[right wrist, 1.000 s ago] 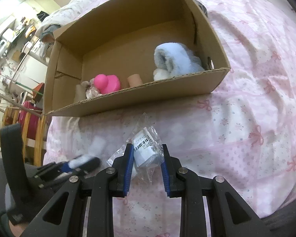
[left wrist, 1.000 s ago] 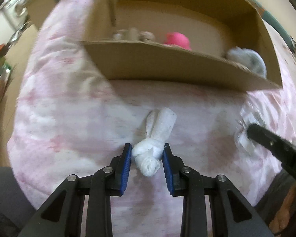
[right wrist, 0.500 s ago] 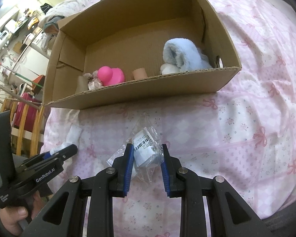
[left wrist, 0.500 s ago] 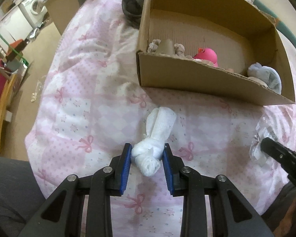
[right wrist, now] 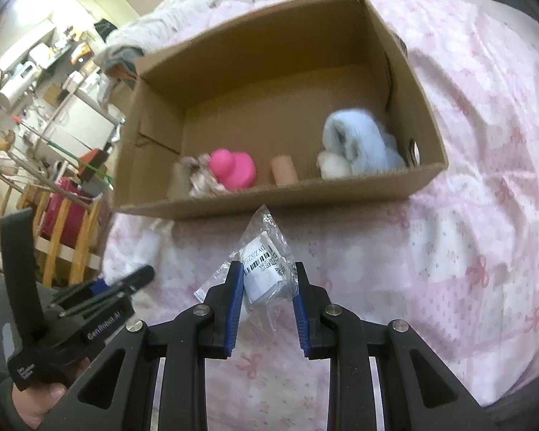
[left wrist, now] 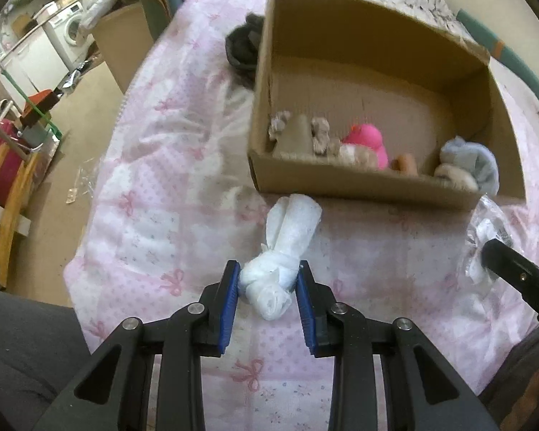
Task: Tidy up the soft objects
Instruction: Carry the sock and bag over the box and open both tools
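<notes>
My left gripper (left wrist: 268, 273) is shut on a knotted white cloth bundle (left wrist: 285, 248) and holds it above the pink bedspread, short of the cardboard box (left wrist: 359, 183). My right gripper (right wrist: 264, 276) is shut on a clear plastic bag with a white barcoded item (right wrist: 262, 262), also in front of the box (right wrist: 269, 197). Inside the box lie a pink plush toy (right wrist: 235, 168), a light blue fluffy roll (right wrist: 355, 143), a peach cylinder (right wrist: 285, 168) and small grey-beige soft pieces (left wrist: 298, 133). The right gripper's tip and bag show at the left wrist view's right edge (left wrist: 485, 248).
The pink bow-patterned bedspread (right wrist: 485, 197) covers the bed. A dark cloth heap (left wrist: 242, 48) lies beside the box's far left corner. The bed edge drops to the floor on the left, with wooden furniture (left wrist: 3, 186) and a washing machine (left wrist: 72, 30) beyond.
Both grippers have risen and tipped forward while keeping their loads, so the box interior shows more from above. The box appears lower and nearer in both views.
</notes>
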A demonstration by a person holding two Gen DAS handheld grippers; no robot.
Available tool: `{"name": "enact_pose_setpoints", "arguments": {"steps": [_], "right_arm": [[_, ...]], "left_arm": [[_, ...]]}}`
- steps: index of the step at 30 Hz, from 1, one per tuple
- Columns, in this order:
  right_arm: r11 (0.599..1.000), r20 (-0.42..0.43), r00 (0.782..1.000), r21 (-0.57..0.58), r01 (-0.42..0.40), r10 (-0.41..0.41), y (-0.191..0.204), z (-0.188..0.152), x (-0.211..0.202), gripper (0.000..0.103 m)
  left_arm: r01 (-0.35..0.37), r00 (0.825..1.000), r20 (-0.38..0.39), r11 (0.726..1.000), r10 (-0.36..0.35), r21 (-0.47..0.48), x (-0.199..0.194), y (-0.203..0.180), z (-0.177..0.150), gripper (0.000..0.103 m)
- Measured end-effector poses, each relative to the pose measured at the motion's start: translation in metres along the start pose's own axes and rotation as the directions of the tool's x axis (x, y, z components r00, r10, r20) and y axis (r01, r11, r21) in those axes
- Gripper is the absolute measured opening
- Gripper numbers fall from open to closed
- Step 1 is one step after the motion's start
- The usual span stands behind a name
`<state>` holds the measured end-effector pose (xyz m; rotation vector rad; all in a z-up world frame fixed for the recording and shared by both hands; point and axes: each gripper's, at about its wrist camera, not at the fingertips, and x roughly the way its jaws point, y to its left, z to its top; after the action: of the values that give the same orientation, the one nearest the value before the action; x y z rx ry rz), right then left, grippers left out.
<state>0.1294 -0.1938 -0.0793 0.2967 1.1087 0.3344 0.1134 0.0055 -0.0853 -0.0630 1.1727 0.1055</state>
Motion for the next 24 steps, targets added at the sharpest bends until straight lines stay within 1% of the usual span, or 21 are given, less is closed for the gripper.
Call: {"name": "enact_pose_setpoints", "arguments": {"steps": [3,5,7,10,12,15,19,22,24], "right_arm": [[0.999,0.05,0.998,0.0,-0.032,0.032,0.0,0.005,-0.013,0.028],[0.997,0.081,0.994,0.015,-0.073,0.071,-0.003,0.009,-0.023,0.028],[0.991,0.113,0.987,0.043,-0.123,0.118,-0.008,0.015,-0.032,0.028],[0.985,0.165,0.975,0.063,-0.163,0.151,-0.013,0.026,-0.044,0.028],[0.983,0.2,0.967,0.063,-0.174,0.159,-0.016,0.034,-0.05,0.028],[0.99,0.22,0.966,0.024,-0.142,0.134,-0.014,0.049,-0.051,0.028],[0.994,0.211,0.971,-0.012,-0.107,0.107,-0.014,0.069,-0.034,0.028],[0.997,0.193,0.978,-0.021,-0.074,0.077,-0.016,0.069,-0.019,0.028],[0.998,0.164,0.984,0.009,-0.069,0.066,-0.021,0.066,-0.008,0.028]], "left_arm": [[0.033,0.999,0.033,0.999,-0.032,-0.025,-0.015,0.005,0.012,0.028],[0.048,0.997,0.062,0.998,-0.045,-0.037,-0.028,0.01,0.022,0.028],[0.057,0.994,0.1,0.998,-0.053,-0.038,-0.04,0.015,0.033,0.028],[0.061,0.987,0.151,0.998,-0.057,-0.021,-0.054,0.017,0.049,0.028],[0.055,0.982,0.18,0.998,-0.052,-0.013,-0.056,0.019,0.06,0.028],[0.058,0.98,0.191,0.998,-0.059,0.01,-0.053,0.013,0.077,0.028],[0.086,0.975,0.2,0.995,-0.094,0.048,-0.044,0.001,0.094,0.028],[0.122,0.97,0.201,0.988,-0.139,0.098,-0.032,-0.013,0.099,0.028],[0.122,0.97,0.194,0.985,-0.144,0.125,-0.025,-0.022,0.099,0.028]]}}
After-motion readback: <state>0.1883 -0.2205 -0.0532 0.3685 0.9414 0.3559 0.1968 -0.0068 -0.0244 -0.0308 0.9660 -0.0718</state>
